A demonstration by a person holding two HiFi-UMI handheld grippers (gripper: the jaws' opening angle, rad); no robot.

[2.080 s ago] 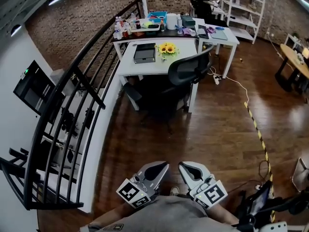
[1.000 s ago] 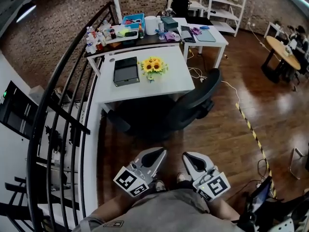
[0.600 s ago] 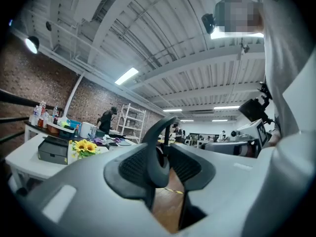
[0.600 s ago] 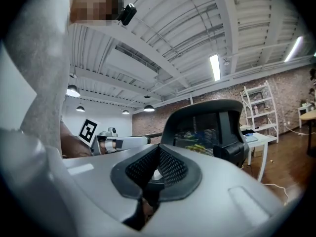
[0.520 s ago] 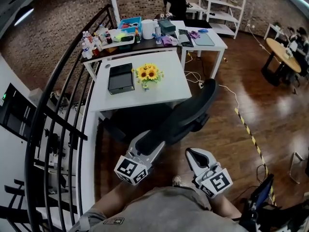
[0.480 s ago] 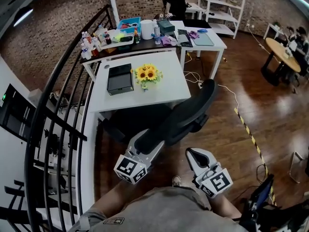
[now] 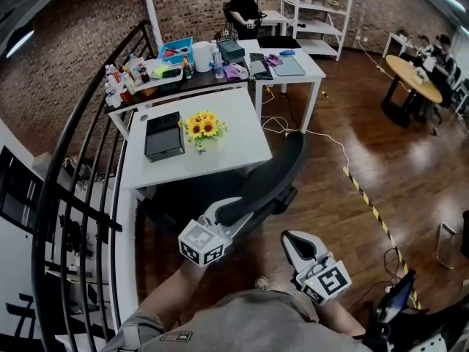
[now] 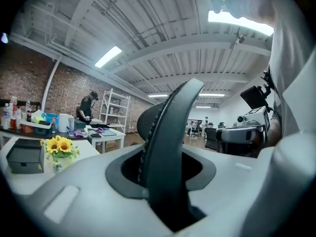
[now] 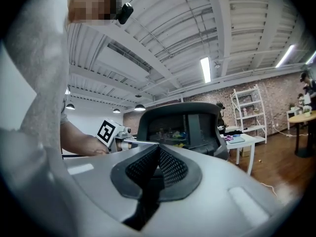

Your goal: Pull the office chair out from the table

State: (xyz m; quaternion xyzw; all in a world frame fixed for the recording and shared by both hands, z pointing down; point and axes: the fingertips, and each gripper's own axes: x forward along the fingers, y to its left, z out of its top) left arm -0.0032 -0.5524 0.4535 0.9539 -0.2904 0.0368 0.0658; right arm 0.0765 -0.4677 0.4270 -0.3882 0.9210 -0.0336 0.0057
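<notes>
Since a second ago, the left tongs (image 7: 229,215) have reached out from near the person's body to the top of the chair (image 7: 264,178). They were shut then. Their jaws opened wide and have just been closing, and now they squeeze the top rim of the chair's back, one jaw on each side of it. The left gripper view shows the dark rim standing up right between the jaws.

The right tongs (image 7: 293,242) are closed tight with nothing in them. They hang low and close to the person, just beside the left tongs and a little behind the chair. They do not touch it.

The chair is black. Its seat is partly tucked under the near edge of the white tabletop (image 7: 234,138), and its back sticks out over the wood floor (image 7: 344,145) toward the person.

On the tabletop are yellow flowers (image 7: 203,127) and, just beside them, a flat black box (image 7: 163,136). A black railing (image 7: 80,167) runs along the left side. Behind the tabletop stands another table (image 7: 293,64) full of small things, and a person (image 7: 242,6) stands at its far end.
</notes>
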